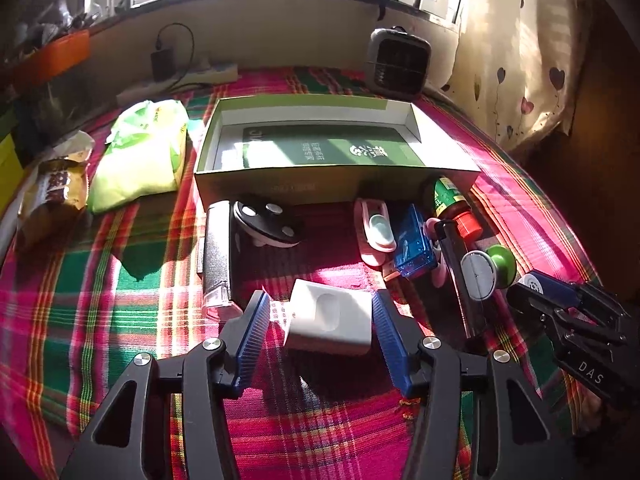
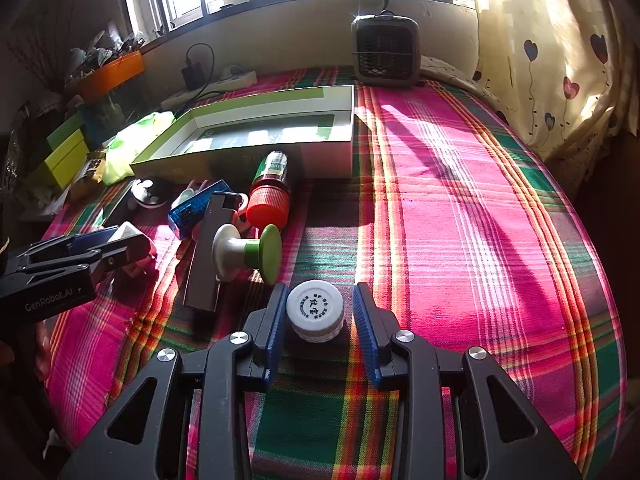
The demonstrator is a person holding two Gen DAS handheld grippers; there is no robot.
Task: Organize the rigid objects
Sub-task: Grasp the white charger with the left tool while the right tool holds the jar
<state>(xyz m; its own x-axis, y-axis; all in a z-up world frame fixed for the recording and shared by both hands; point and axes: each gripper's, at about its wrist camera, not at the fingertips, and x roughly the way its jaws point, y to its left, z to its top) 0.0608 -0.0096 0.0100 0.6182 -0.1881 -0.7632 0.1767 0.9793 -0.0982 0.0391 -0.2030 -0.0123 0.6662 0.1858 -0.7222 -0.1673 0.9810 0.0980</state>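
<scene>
The white charger block (image 1: 330, 322) sits between the spread pads of the left gripper (image 1: 320, 334), untouched, on the plaid cloth; light, stiff, best pinched across its flat sides. The right gripper (image 2: 320, 332), likewise open, brackets a small white-capped jar (image 2: 316, 314), smooth-walled, probably slippery. Beyond lies the open box (image 1: 280, 182).

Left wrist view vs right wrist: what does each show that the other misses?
Left wrist only: the white charger block full-on between the open left gripper, and the brown snack packet. Right wrist only: the white jar's printed cap between the open right gripper. Both: the open green box, the red-capped bottle, the green-and-white knob.
</scene>
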